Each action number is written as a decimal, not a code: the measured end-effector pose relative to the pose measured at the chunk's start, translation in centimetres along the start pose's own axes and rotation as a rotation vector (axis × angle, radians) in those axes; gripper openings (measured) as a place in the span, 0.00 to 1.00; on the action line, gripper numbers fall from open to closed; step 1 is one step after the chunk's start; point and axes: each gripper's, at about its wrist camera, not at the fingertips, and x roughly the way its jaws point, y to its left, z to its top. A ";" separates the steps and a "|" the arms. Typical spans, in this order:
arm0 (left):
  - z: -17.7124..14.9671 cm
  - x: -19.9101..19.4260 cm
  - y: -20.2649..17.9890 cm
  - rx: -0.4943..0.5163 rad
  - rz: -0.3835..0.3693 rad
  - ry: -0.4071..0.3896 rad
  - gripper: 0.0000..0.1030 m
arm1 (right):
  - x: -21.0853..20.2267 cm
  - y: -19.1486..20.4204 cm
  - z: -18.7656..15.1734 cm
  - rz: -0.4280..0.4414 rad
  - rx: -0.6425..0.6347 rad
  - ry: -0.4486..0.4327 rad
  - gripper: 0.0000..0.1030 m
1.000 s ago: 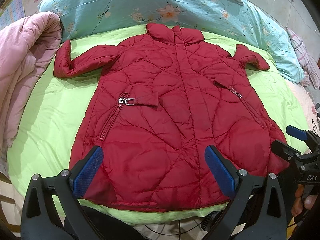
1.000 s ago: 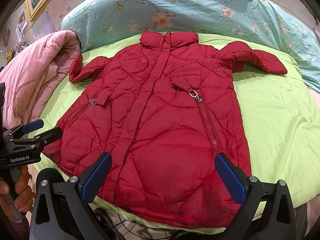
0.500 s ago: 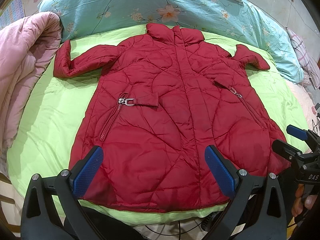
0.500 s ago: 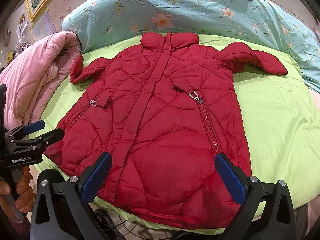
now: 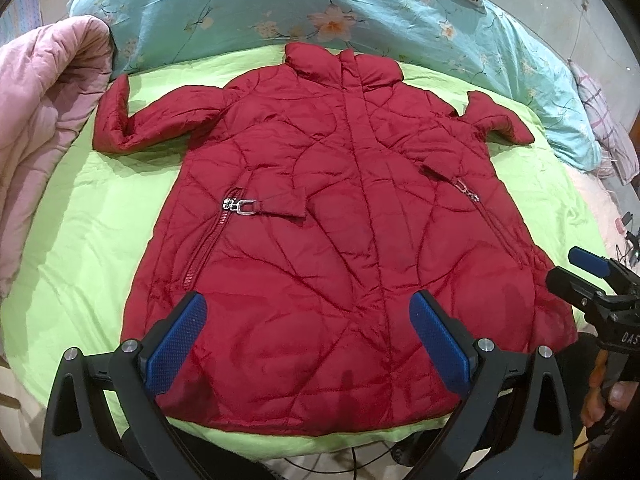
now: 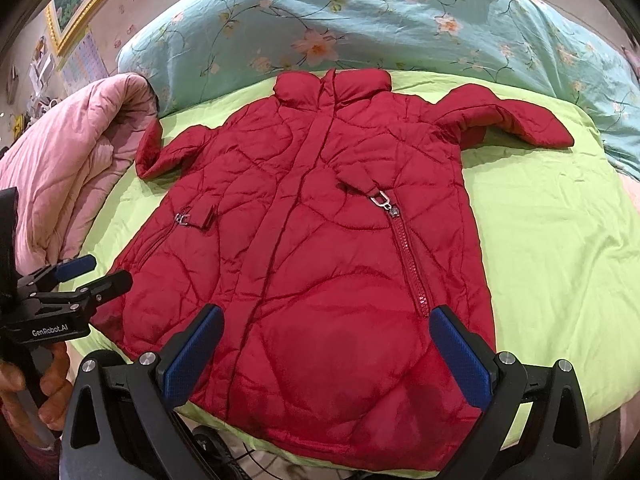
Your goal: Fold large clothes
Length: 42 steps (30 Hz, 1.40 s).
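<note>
Little is changed from 0.5 s earlier: both tools are kept at the near edge of the bed, with only a slight drift noted in the right view.

Left wrist view: the red padded coat point(image 5: 340, 248) is spread front-up and flat on the lime-green sheet point(image 5: 80, 240), collar toward the pillows, hem toward the holder, both sleeves thrown outward, presumably so that the sides can be folded in. The left gripper point(image 5: 308, 340) is held above the hem with its jaws wide apart and nothing between them. The right gripper point(image 5: 572, 272) is seen at the coat's right hem corner, also parted and empty.

Right wrist view: the right gripper point(image 6: 326, 350) is poised over the hem, jaws spread, nothing grasped. The left gripper point(image 6: 92, 272) is seen by the opposite hem corner, seemingly readied for a grasp. A pink quilt point(image 6: 72, 168) is heaped at the left, a floral turquoise duvet point(image 6: 360, 28) is banked behind the collar, and a gilt-framed picture point(image 6: 76, 4) is hung on the wall.
</note>
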 end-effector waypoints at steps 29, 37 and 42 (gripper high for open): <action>8.4 6.7 0.5 0.046 0.055 -0.006 0.99 | 4.7 -15.8 10.1 -0.101 0.194 -0.099 1.00; 10.8 8.7 0.8 0.054 0.078 -0.025 0.99 | 6.6 -23.8 13.6 -0.108 0.340 -0.136 0.99; 12.0 10.1 1.0 0.056 0.099 -0.029 0.99 | 8.7 -29.2 15.7 -0.153 0.433 -0.138 0.98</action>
